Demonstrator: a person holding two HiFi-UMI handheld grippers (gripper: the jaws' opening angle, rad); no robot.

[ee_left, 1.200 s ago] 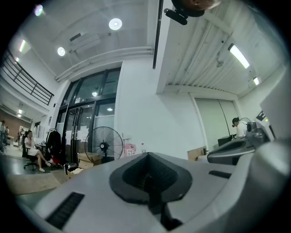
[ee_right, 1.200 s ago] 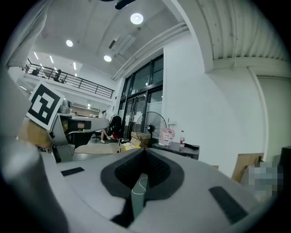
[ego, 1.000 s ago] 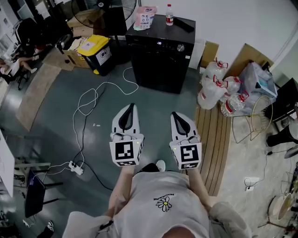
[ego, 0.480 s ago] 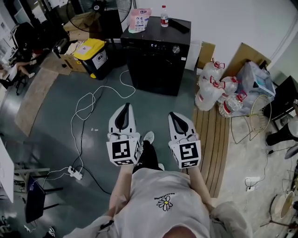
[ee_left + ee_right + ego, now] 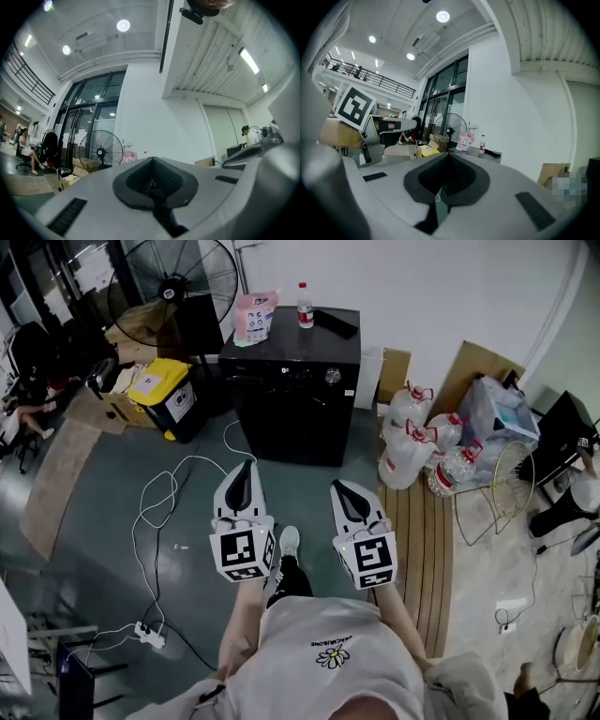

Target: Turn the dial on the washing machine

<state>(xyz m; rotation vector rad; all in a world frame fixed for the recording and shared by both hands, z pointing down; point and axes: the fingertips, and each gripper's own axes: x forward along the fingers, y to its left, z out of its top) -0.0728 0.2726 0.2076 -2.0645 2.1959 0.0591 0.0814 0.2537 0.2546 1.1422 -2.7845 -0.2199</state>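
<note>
Both clenched on nothing, my left tool (image 5: 246, 468) and right tool (image 5: 337, 487) face open floor (image 5: 112, 474) up to the black washing machine (image 5: 295, 413) by the wall, its dial (image 5: 332, 376) on the front panel's right; the print on the pink packet (image 5: 254, 317) on top is unreadable.

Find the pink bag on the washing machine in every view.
Head view: pink bag top centre, on the washing machine, back left corner.
Left gripper view: pink bag small, left of centre.
Right gripper view: pink bag near centre.
Shared landmark: the fan, left of it everywhere.
</note>
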